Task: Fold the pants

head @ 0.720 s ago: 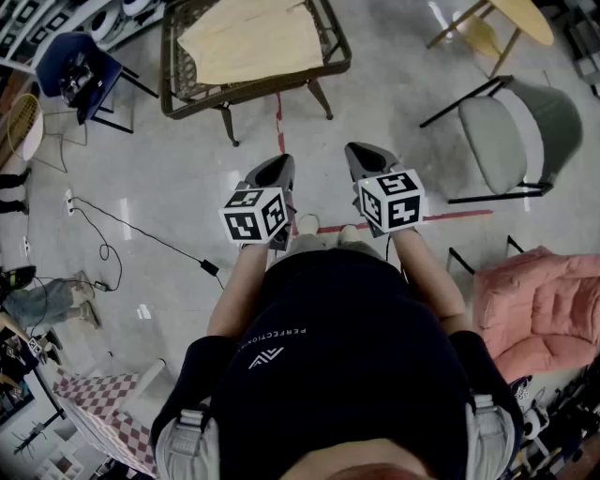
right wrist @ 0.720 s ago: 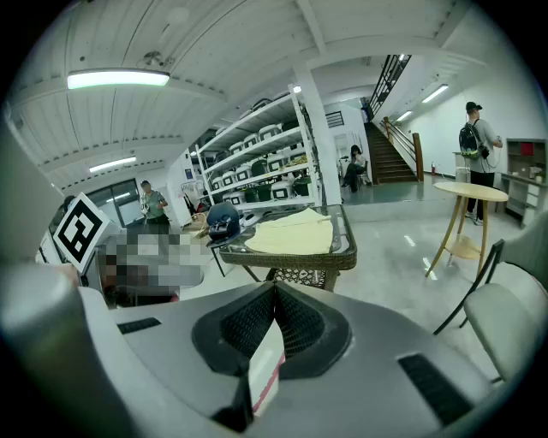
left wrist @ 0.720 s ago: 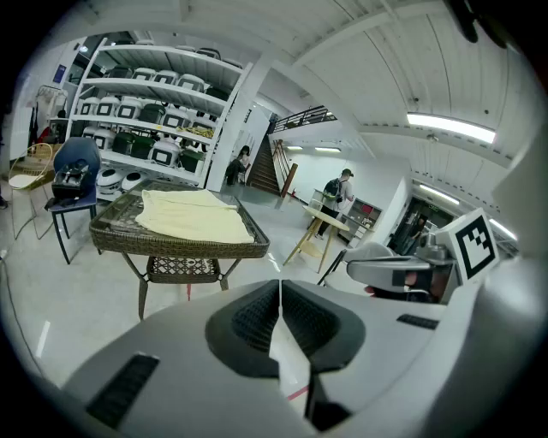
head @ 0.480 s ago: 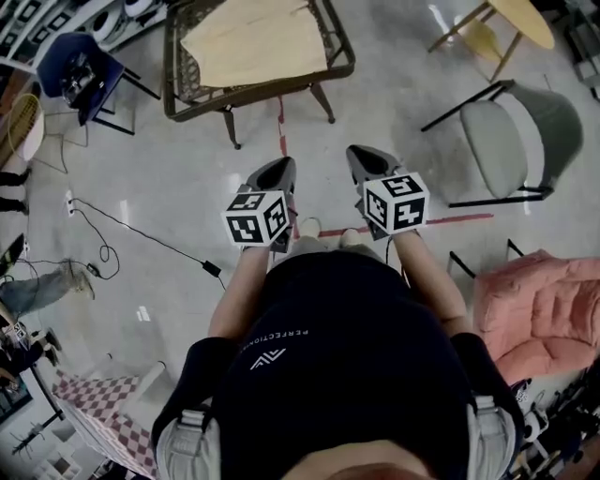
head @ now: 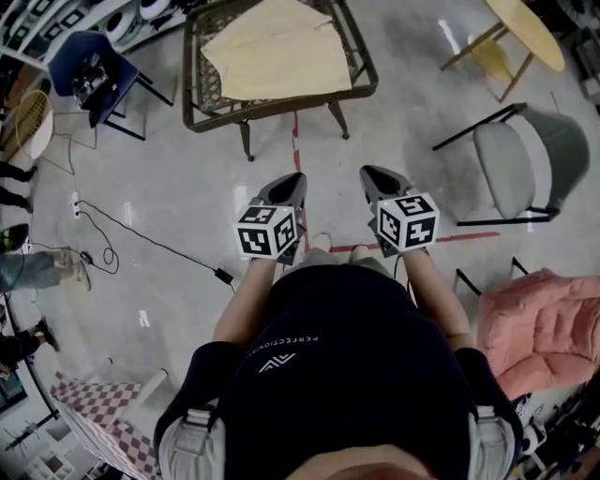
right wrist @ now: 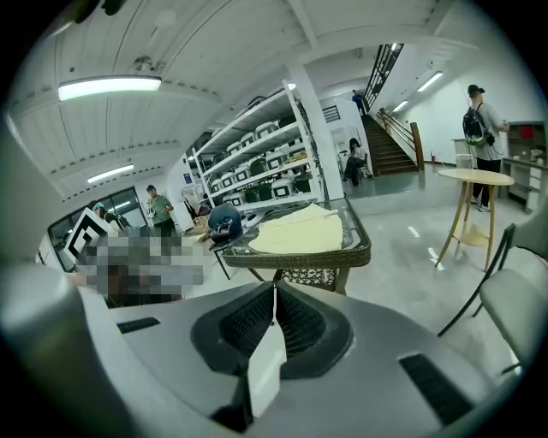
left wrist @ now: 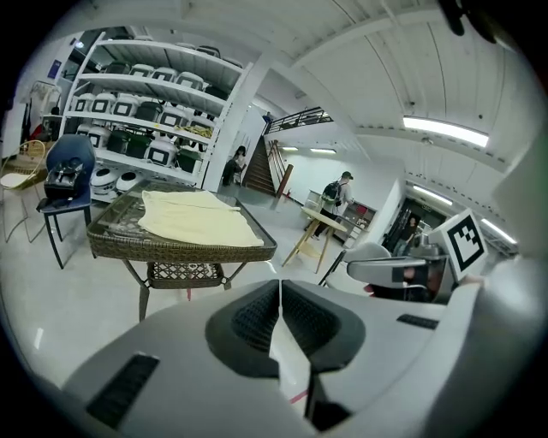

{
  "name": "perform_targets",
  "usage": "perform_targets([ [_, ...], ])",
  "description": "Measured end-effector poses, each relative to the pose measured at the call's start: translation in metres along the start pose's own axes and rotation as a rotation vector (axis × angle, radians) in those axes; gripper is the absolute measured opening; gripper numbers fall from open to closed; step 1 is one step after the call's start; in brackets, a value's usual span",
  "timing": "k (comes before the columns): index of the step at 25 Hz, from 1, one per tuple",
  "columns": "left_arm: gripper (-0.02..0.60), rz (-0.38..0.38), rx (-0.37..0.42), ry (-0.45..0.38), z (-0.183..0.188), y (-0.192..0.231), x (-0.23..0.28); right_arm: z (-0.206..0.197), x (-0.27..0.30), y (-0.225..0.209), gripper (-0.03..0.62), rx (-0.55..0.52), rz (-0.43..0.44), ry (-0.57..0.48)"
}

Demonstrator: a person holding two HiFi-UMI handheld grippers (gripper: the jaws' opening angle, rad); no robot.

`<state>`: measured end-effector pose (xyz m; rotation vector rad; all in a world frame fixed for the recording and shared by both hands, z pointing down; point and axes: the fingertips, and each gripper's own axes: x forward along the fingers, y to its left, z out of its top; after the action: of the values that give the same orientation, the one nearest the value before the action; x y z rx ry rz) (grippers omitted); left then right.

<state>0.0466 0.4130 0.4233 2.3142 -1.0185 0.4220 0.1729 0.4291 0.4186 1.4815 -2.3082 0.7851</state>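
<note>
Pale yellow pants (head: pixel 281 47) lie spread flat on a wicker table (head: pixel 281 101) at the top of the head view. Both grippers hang in the air in front of the person, well short of the table and touching nothing. My left gripper (head: pixel 292 180) is shut and empty, with its marker cube behind it. My right gripper (head: pixel 373 173) is shut and empty too. The left gripper view shows its jaws (left wrist: pixel 279 291) closed together, with the pants (left wrist: pixel 197 218) ahead on the table (left wrist: pixel 180 248). In the right gripper view the jaws (right wrist: pixel 274 295) meet below the pants (right wrist: pixel 300 233).
A blue chair (head: pixel 94 70) stands left of the table, a grey chair (head: pixel 511 159) to the right, and a pink cushion (head: pixel 553 319) at the lower right. A round wooden table (head: pixel 534 28) is at the top right. A cable (head: pixel 141 234) runs across the floor. Shelves (left wrist: pixel 145 111) and people stand beyond.
The table with the pants has come lower and closer in the head view, as the person moves toward it. Both grippers stayed shut and side by side.
</note>
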Motion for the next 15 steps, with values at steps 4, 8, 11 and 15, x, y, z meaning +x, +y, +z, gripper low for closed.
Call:
perform_targets([
  [4, 0.017, -0.022, -0.005, -0.011, 0.004, 0.017, -0.005, -0.001, 0.012, 0.005, 0.034, 0.024, -0.019, 0.002],
  [8, 0.017, -0.035, -0.003, -0.007, 0.0, 0.032, -0.005, -0.005, 0.02, 0.008, 0.034, 0.038, -0.02, 0.011],
  [11, 0.017, -0.029, -0.026, 0.0, -0.005, 0.043, -0.002, -0.01, 0.029, 0.006, 0.034, 0.04, -0.015, 0.035],
  [15, 0.017, -0.011, -0.07, -0.001, -0.004, 0.053, 0.005, -0.002, 0.042, -0.005, 0.034, 0.043, -0.005, 0.041],
])
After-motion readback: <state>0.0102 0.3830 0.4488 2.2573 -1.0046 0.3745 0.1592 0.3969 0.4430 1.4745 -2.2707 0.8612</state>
